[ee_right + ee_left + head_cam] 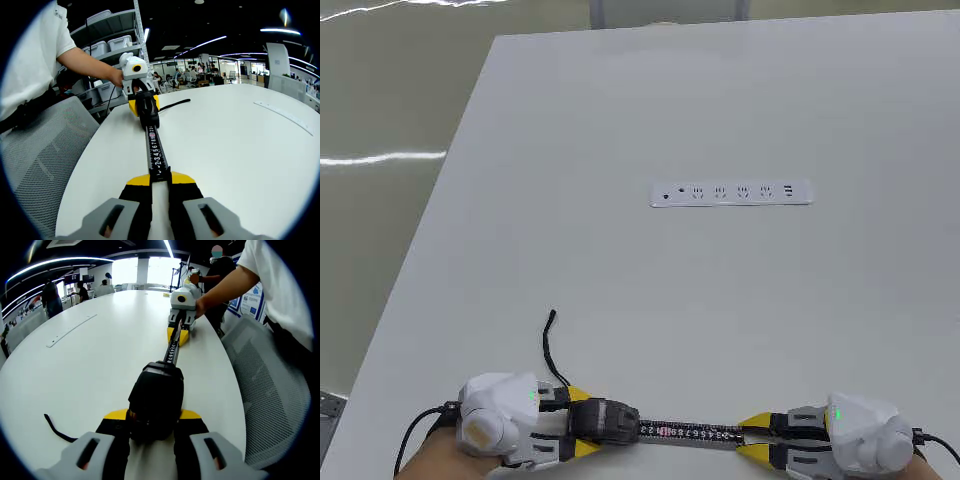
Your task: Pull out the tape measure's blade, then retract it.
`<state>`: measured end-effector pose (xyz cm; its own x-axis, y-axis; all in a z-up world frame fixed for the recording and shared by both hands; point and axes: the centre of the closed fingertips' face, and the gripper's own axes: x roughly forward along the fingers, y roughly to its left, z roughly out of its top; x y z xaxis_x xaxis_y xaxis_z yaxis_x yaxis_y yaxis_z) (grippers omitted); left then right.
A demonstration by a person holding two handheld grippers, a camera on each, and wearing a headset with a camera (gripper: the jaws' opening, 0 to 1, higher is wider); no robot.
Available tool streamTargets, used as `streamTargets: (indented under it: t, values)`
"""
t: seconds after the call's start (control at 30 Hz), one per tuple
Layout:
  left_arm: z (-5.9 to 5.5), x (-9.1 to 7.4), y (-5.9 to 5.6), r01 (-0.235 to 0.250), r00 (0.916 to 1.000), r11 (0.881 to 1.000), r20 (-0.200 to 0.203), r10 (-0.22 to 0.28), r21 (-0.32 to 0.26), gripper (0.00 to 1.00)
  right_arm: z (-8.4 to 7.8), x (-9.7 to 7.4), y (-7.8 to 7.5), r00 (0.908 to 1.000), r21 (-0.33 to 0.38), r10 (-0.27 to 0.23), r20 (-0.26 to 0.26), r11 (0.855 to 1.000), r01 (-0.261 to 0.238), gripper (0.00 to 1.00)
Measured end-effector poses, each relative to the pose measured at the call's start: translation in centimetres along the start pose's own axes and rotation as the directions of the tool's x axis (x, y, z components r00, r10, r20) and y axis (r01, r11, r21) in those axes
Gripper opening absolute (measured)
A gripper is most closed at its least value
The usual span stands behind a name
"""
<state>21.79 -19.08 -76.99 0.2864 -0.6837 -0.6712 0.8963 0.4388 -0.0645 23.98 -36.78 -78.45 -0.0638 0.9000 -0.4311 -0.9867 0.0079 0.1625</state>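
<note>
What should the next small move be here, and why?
Probably draw the right gripper a little further from the tape measure case, which the left gripper clamps on the table. Only a short stretch of blade spans between them, so the pull-out looks incomplete, though retracting might equally be due.

blade [154, 150] tip hidden in clamped jaws of right gripper [160, 179], tape measure [156, 395] rear hidden inside left gripper [153, 415], blade numerals too small in head view, both grippers clipped by its bottom edge, black cable [57, 431] end lost behind left gripper
</note>
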Motion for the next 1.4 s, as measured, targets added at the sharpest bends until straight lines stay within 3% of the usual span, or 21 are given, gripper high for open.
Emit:
streamTargets:
  t: [0.43,1.4]
  values:
    - [0.1,0.0,0.0,0.001,1.0000,1.000,-0.001,-0.001,-0.001,0.30,-0.7,-1.6,-0.4,0.9997,0.014,-0.025,0.002,1.000,0.025,0.09]
    - [0.0,0.1,0.0,0.004,0.9999,1.000,-0.016,-0.004,0.000,0.30,-1.9,-4.3,-0.6,0.9996,0.049,-0.029,0.006,0.998,0.029,0.08]
